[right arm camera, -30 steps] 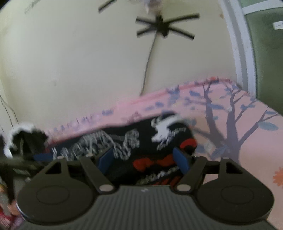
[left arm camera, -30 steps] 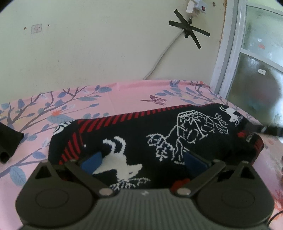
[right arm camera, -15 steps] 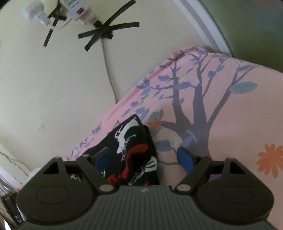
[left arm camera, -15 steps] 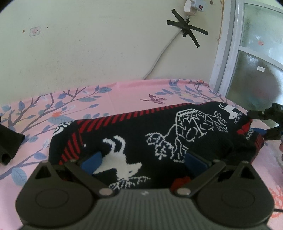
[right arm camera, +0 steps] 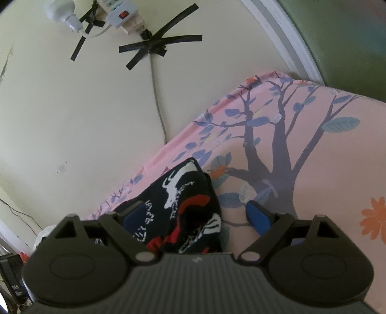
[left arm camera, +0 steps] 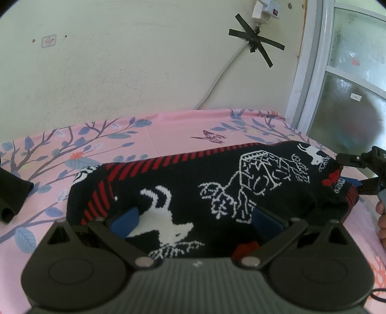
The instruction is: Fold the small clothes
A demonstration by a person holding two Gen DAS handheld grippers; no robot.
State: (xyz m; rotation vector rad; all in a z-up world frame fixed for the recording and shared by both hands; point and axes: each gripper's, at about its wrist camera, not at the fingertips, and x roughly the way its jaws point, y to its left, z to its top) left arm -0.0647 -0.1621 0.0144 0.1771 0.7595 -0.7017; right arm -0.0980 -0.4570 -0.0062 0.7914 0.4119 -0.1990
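A small black knit sweater (left arm camera: 217,183) with white deer figures and red stripes lies folded on the pink floral cloth (left arm camera: 168,130). My left gripper (left arm camera: 195,219) is open, its blue pads low over the sweater's near edge. My right gripper (right arm camera: 195,212) is open at the sweater's right end (right arm camera: 185,193); its left pad lies over the knit and its right pad over the cloth. The right gripper also shows in the left wrist view (left arm camera: 361,169) at the far right.
A dark garment (left arm camera: 12,190) lies at the cloth's left edge. A wall with a taped cable (left arm camera: 255,41) and power strip (right arm camera: 120,14) stands behind the table. A window frame (left arm camera: 311,72) is at the right.
My right gripper has swung to the sweater's right end and tilted, coming into the left wrist view. My left gripper has barely moved.
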